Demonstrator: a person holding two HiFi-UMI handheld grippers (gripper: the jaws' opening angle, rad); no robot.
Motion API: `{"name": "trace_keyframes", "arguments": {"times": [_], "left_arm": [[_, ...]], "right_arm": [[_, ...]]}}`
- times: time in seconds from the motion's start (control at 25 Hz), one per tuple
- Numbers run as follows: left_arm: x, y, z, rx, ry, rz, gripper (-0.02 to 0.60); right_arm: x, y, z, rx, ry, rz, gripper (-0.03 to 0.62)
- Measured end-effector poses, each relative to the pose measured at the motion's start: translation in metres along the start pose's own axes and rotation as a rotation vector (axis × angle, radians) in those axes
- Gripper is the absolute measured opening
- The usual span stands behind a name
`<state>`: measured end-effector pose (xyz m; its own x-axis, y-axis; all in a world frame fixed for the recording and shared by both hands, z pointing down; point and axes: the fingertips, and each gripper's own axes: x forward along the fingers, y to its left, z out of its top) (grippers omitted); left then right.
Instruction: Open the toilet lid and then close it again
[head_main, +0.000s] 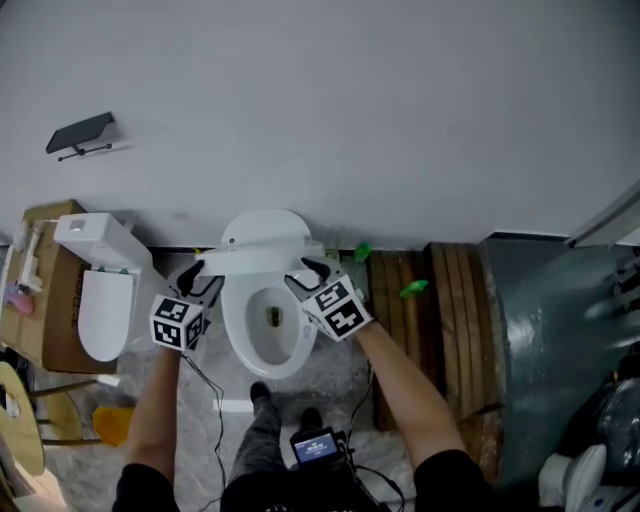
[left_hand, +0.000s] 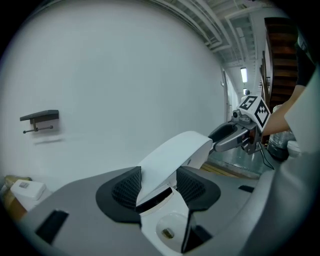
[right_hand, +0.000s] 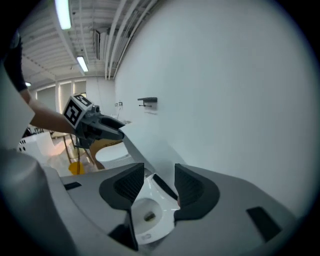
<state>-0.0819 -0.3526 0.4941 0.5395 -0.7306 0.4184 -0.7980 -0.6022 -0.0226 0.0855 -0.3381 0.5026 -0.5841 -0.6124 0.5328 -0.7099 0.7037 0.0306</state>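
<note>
A white toilet stands against the wall, its bowl (head_main: 270, 322) uncovered. Its lid (head_main: 262, 262) is raised part way and tilts up toward the wall. My left gripper (head_main: 196, 277) grips the lid's left side and my right gripper (head_main: 309, 273) its right side. In the left gripper view the lid (left_hand: 175, 152) runs between the left gripper's (left_hand: 159, 186) pads, which press on it, and the right gripper (left_hand: 227, 136) holds its far end. In the right gripper view the lid (right_hand: 150, 145) fills the gap of the right gripper (right_hand: 154, 186), above the bowl (right_hand: 149, 216).
A second white toilet (head_main: 100, 295) sits on a cardboard box (head_main: 58, 310) at the left. Wooden slats (head_main: 440, 300) and a grey panel (head_main: 560, 340) lie to the right. A dark shelf (head_main: 80, 133) hangs on the wall. The person's feet stand before the bowl.
</note>
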Motion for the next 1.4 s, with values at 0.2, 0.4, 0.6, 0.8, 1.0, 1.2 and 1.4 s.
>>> {"name": "trace_keyframes", "arguments": {"times": [0.2, 0.4, 0.6, 0.8, 1.0, 1.2, 1.4], "left_arm": [[0.012, 0.019, 0.021, 0.004, -0.037, -0.042, 0.218], [0.026, 0.038, 0.042, 0.006, -0.037, -0.076, 0.216], [0.039, 0.052, 0.058, 0.010, -0.030, -0.111, 0.210], [0.052, 0.066, 0.071, 0.007, -0.027, -0.103, 0.202], [0.074, 0.085, 0.087, 0.023, -0.036, -0.067, 0.184], [0.098, 0.104, 0.103, 0.036, -0.029, 0.000, 0.164], [0.123, 0.128, 0.117, 0.069, -0.003, 0.077, 0.141]], "right_arm": [[0.021, -0.018, 0.025, -0.021, 0.018, -0.133, 0.187], [0.033, -0.041, 0.047, 0.012, 0.030, -0.244, 0.170], [0.043, -0.059, 0.058, -0.024, 0.054, -0.327, 0.166], [0.056, -0.084, 0.064, -0.003, 0.061, -0.385, 0.164], [0.067, -0.112, 0.083, 0.018, 0.038, -0.378, 0.127], [0.083, -0.138, 0.099, 0.007, 0.031, -0.335, 0.123], [0.102, -0.164, 0.116, 0.022, 0.029, -0.315, 0.120]]}}
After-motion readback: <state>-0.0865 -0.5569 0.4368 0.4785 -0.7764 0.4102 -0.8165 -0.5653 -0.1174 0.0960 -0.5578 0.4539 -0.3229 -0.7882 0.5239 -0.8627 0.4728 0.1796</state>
